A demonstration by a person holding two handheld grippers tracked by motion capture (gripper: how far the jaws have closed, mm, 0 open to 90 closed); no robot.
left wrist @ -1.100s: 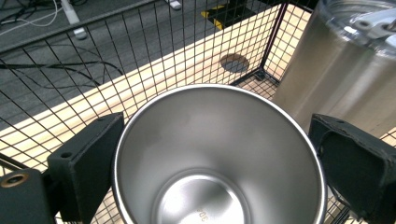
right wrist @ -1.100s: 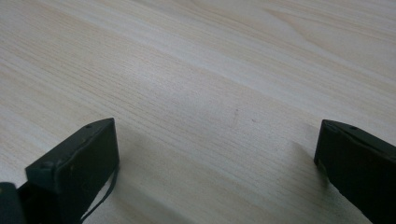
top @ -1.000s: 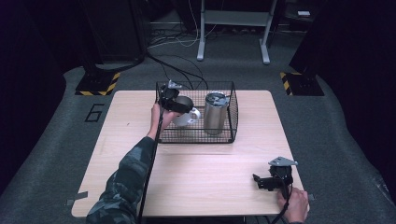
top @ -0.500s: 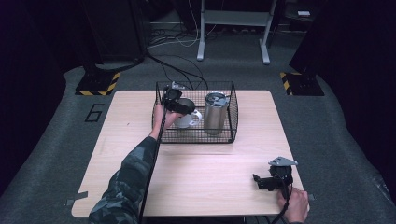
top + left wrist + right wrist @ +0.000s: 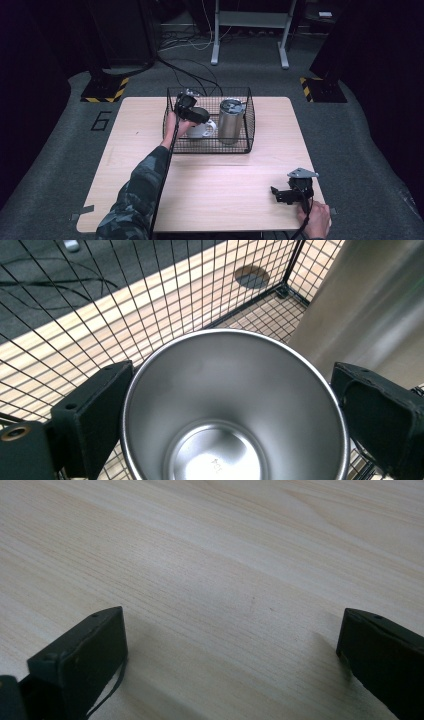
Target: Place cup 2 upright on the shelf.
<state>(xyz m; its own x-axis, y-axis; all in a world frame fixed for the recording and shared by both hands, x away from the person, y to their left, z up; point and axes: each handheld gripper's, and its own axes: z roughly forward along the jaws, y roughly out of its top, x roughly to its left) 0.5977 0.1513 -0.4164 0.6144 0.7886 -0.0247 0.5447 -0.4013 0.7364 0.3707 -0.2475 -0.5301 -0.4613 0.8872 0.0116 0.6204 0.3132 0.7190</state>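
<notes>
The left gripper point(image 5: 227, 440) has its fingers point(image 5: 92, 415) spread wide, one on each side of the steel cup point(image 5: 232, 405), and the cup's open mouth looks straight up at the camera between them. The left finger seems to touch the rim or be just beside it; the right one stands a little apart, so I judge that the cup is straddled but not yet pinched. The long axis of the cup is upright, in line with the gripper's own look, so the closing must come across the rim and the lift must then go straight up. In the high view the left gripper point(image 5: 189, 107) is in the left half of the wire basket point(image 5: 250, 120), and the cup point(image 5: 201, 129) stands there under it. Just beside it, on the right, is a tall steel tumbler point(image 5: 231, 120), upright with a lid; it leaves little room on that side, and the wire wall is near on the other sides. The basket stands at the far edge of the worktop point(image 5: 225, 180), about in the middle. The right gripper point(image 5: 280, 194) is well apart, low near the worktop's near right corner, its fingers point(image 5: 82, 655) spread over bare wood and holding nothing. The left hand is clearly the nearer one.
</notes>
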